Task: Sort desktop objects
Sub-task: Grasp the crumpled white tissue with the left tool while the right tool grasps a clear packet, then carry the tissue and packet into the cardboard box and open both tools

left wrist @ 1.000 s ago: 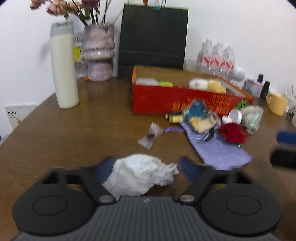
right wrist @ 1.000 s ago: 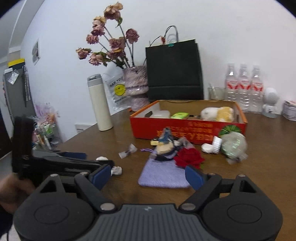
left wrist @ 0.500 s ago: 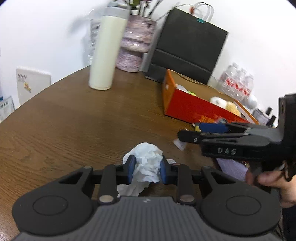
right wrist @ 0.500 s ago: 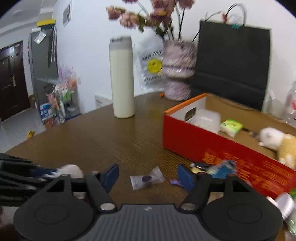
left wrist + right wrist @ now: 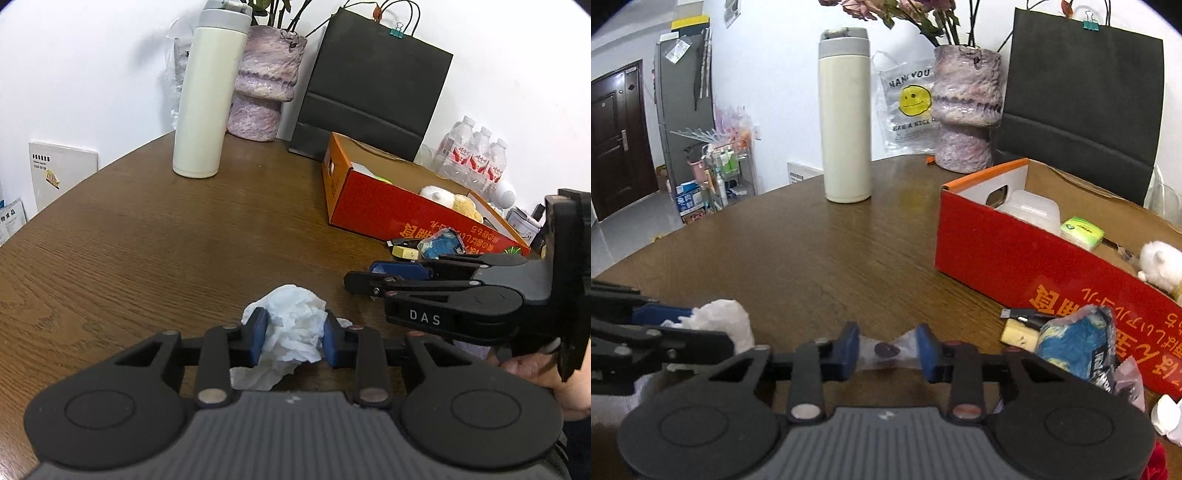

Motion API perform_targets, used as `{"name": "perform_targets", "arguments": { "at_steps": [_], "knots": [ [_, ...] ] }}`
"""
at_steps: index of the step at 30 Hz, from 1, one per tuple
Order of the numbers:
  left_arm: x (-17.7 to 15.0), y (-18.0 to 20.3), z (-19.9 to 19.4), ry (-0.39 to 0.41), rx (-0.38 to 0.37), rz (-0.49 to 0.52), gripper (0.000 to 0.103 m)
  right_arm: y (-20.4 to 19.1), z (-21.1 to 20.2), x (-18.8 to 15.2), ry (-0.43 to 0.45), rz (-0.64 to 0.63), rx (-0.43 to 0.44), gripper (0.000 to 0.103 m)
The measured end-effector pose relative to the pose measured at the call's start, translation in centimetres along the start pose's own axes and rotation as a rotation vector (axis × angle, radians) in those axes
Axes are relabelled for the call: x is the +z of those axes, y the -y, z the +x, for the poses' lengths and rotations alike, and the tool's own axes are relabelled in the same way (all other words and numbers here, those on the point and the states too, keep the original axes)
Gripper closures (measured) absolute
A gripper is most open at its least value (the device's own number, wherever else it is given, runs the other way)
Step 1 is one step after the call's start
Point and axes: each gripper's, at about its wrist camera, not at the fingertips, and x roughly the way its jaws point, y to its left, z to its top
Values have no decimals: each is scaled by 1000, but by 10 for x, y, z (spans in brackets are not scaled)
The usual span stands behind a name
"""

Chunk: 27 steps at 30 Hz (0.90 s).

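A crumpled tissue (image 5: 291, 328) sits on the wooden table (image 5: 147, 236) pinched between the left gripper (image 5: 293, 334), while the right gripper (image 5: 888, 349) beside it closes narrowly around a small clear candy wrapper (image 5: 886, 350) near the red box (image 5: 1015, 258).

The brown table (image 5: 820, 258) is bare in the middle, so a hand could pass there. A tall white bottle (image 5: 845, 118) stands at the back. The red box (image 5: 1027, 254) blocks the right side. Small things lie just in front of it, like a blue packet (image 5: 1075, 343). The two grippers are near each other.
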Motion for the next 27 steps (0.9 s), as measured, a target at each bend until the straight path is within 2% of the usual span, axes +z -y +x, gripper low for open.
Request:
{"name": "perform_targets", "arguments": {
  "at_steps": [11,15,20,24,27],
  "knots": [
    [-6,19,-6,-7,-30,22,71,-15,-40,-24,-2,95,-49,76],
    [-9,37,-16,6,-59,50,72,-18,-74,-33,45,115,-80,76],
    [-12,76,-39,107,-81,132,72,-11,-135,-44,141,140,-177,76],
    [-20,107,-59,201,-95,177,73,1,-178,-60,221,233,-269,76],
    [-31,128,-72,254,-73,212,74,-1,-196,-78,261,286,-316,76]
  ]
}}
